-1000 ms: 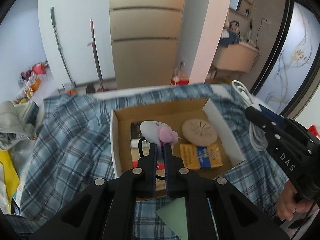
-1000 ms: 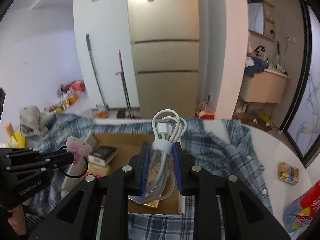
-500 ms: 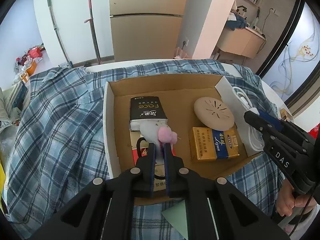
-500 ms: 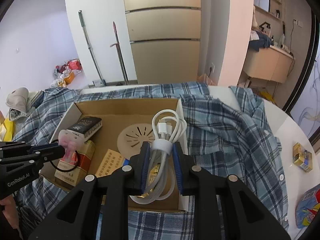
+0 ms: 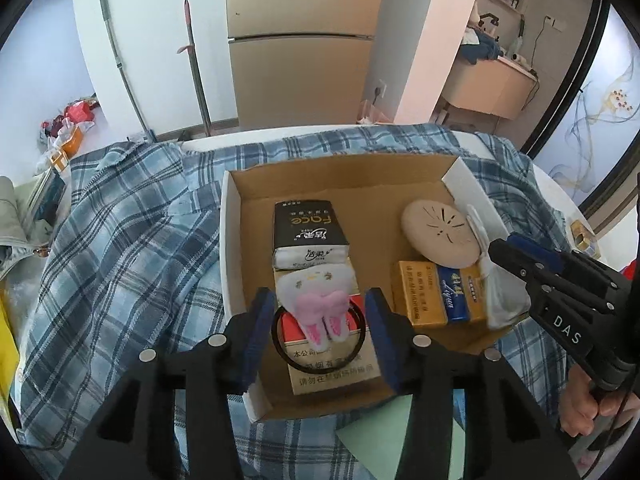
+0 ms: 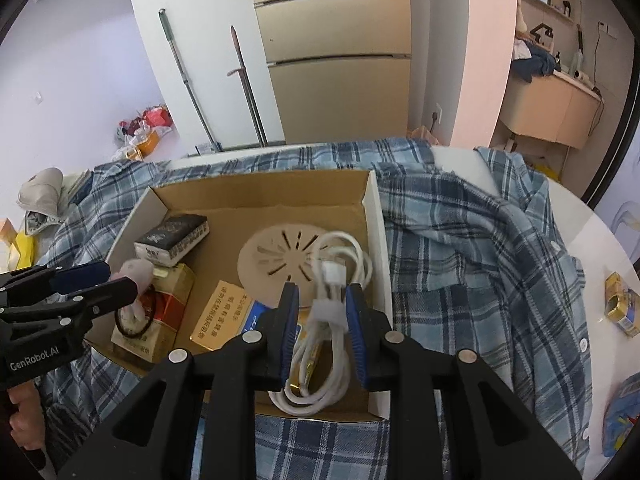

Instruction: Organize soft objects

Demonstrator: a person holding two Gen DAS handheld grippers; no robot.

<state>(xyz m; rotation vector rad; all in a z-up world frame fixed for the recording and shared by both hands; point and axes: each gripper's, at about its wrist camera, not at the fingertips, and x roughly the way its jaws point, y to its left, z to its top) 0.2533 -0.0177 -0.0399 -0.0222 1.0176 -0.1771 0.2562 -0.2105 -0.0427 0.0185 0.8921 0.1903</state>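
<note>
Release underway: left gripper [image 5: 316,330] jaws are opening around the white-and-pink plush hair tie [image 5: 318,302] in the brown cardboard box [image 5: 344,184], while right gripper [image 6: 322,334], also opening, must next free its coiled white charging cable [image 6: 332,320].

1. The black left gripper [image 5: 320,326] with blue pads angles downward, its jaws opening and touching nothing.
2. The black right gripper [image 6: 323,320] tilts downward, jaws opening slightly.
</note>
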